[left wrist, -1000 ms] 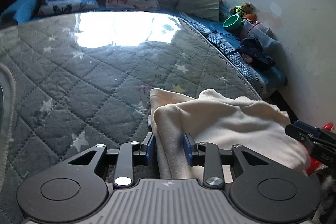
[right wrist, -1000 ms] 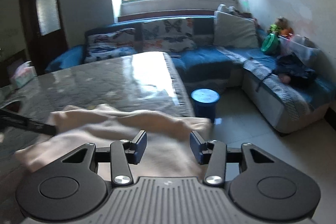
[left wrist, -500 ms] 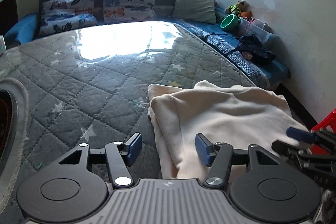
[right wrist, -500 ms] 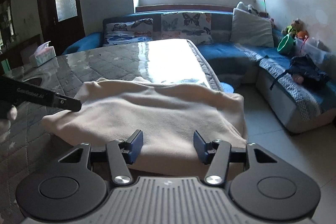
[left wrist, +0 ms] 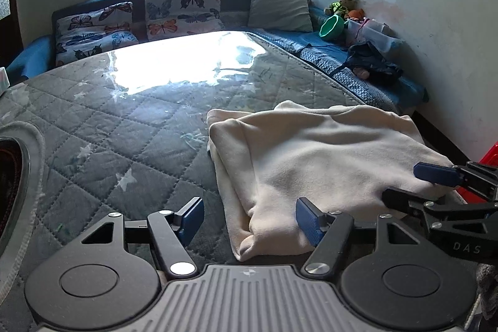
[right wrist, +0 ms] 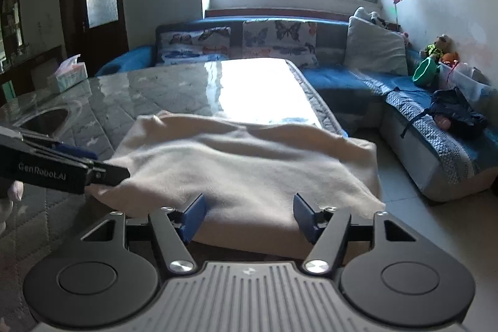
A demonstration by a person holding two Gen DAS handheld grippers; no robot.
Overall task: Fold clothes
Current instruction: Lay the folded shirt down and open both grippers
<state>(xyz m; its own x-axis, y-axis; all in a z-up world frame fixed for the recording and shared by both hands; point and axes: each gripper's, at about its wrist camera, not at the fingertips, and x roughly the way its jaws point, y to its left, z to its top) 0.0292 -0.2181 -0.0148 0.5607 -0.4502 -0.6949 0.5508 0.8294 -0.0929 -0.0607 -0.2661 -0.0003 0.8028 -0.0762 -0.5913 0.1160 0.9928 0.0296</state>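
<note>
both opening wide and gripping nothing, the left gripper [left wrist: 249,221] and right gripper [right wrist: 247,215] flank the folded cream garment [left wrist: 314,157], near corners between their jaws, at the quilted table's [left wrist: 124,126] right edge.

My left gripper [left wrist: 249,218] has its jaws opening, the blue pads standing clear on either side of the near corner of the folded cream garment [left wrist: 314,164]; neither pad presses the cloth. The garment lies on the quilted, star-patterned counter [left wrist: 124,129]. At the right edge, my right gripper [left wrist: 414,181] reaches in over the garment's far corner.
</note>
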